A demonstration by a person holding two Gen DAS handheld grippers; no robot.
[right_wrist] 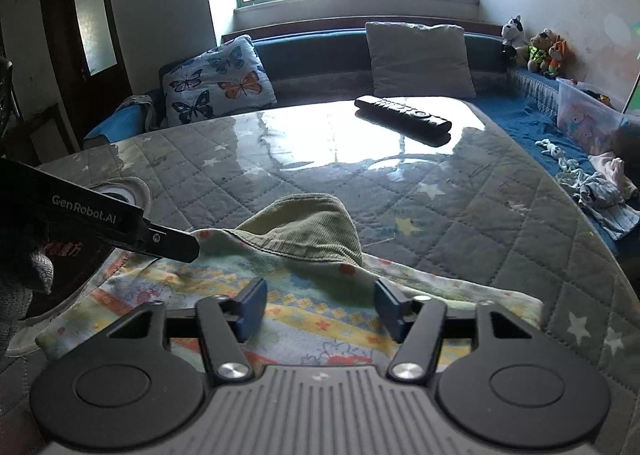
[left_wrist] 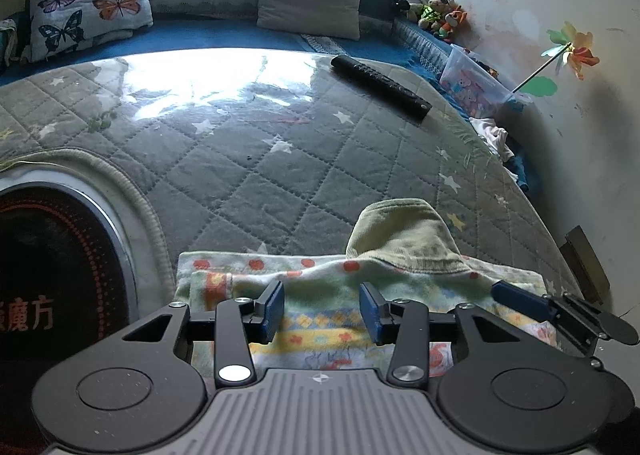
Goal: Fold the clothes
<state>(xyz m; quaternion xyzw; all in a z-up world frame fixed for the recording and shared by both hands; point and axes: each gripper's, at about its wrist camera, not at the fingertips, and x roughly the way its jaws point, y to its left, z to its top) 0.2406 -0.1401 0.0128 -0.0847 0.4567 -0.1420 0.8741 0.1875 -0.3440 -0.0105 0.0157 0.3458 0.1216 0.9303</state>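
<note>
**Fold half made, both tongs free above the cloth**

The patterned garment [left_wrist: 320, 295] lies at the near edge of the quilted surface [left_wrist: 248, 159], just right of the round heater opening [left_wrist: 60, 255] that shows at the surface's left side. It reads as a soft printed piece with orange dots and yellow bands, and an olive corduroy part [left_wrist: 404, 235] rises from its far edge in a loose hump. A layer appears to be doubled along the far edge of the garment, so at least one fold looks made; the olive part is not yet flattened or tucked in.

The left tongs [left_wrist: 322, 311] hang over the middle of the garment with jaws apart and nothing between them. The right tongs [right_wrist: 320, 309] sit just right of them, also spread and empty, above the same cloth; from the right wrist view the left tool's arm crosses over the garment's left end.

My judgement: the job is partway through. The hump needs laying down, then the piece likely needs another fold to become a tidy packet. More crumpled clothes [right_wrist: 600, 191] lie on the blue couch well right of the garment, so further items may wait. A remote control [left_wrist: 380, 85] rests far beyond the garment.
</note>
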